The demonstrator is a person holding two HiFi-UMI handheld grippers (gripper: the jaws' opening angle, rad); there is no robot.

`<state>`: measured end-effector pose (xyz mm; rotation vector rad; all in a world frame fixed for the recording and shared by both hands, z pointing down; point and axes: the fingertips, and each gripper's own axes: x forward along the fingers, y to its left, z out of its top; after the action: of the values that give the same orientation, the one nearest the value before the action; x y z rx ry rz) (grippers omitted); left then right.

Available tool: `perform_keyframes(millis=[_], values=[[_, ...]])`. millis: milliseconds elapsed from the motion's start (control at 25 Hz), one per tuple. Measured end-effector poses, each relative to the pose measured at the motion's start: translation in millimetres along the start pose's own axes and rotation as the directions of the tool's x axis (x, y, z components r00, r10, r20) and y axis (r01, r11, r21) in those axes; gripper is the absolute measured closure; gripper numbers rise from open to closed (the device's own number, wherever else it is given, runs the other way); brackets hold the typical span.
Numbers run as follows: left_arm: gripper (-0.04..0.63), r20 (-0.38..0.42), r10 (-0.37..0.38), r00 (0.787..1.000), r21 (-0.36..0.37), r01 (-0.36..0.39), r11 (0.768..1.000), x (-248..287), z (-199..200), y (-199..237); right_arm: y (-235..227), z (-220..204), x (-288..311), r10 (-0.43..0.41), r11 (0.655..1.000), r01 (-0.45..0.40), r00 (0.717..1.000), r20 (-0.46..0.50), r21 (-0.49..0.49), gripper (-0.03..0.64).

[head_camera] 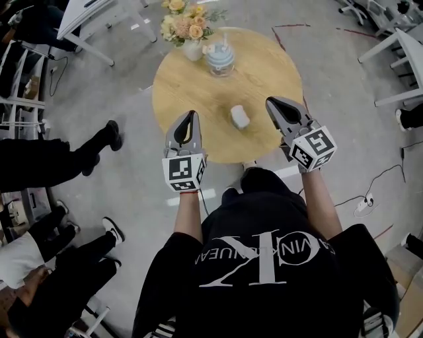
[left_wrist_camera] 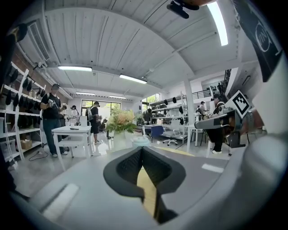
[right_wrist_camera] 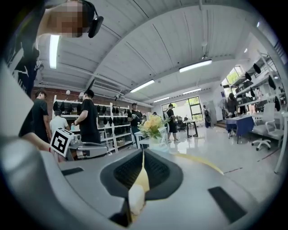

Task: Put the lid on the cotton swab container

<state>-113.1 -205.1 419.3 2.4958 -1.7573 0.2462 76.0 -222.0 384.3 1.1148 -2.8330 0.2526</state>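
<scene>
The cotton swab container [head_camera: 219, 58], clear with a pale blue top, stands at the far side of the round wooden table [head_camera: 264, 66]. A small white lid [head_camera: 240, 117] lies on the table nearer to me, between my two grippers. My left gripper [head_camera: 191, 116] hovers left of the lid, shut and holding nothing. To the right of the lid is my right gripper [head_camera: 272, 103], also shut and empty. In the left gripper view the shut left gripper [left_wrist_camera: 141, 150] points toward the container [left_wrist_camera: 141, 140]. In the right gripper view a white sliver of the lid [right_wrist_camera: 135, 197] shows below the shut right gripper [right_wrist_camera: 143, 153].
A vase of peach and yellow flowers [head_camera: 184, 25] stands just left of the container. People's legs [head_camera: 79, 155] are at the left of the table, and white desks [head_camera: 86, 16] and shelving ring the room. A cable and socket [head_camera: 365, 203] lie on the floor at the right.
</scene>
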Motion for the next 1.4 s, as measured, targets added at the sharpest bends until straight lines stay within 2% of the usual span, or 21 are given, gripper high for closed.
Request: perform_keyframes(millis=[760, 1400], values=[[0.583, 0.132, 0.084, 0.988, -0.001, -0.084, 0.996, -5.7, 59.3, 31.6, -4.0, 50.6, 2.0, 0.012, 0.999, -0.007, 0.995, 0.097, -0.051, 0.597], [0.583, 0.164, 0.117, 0.980, -0.029, -0.113, 0.993, -9.6, 66.9, 42.8, -4.0, 63.7, 4.5, 0.013, 0.998, -0.005, 0.992, 0.122, -0.065, 0.597]])
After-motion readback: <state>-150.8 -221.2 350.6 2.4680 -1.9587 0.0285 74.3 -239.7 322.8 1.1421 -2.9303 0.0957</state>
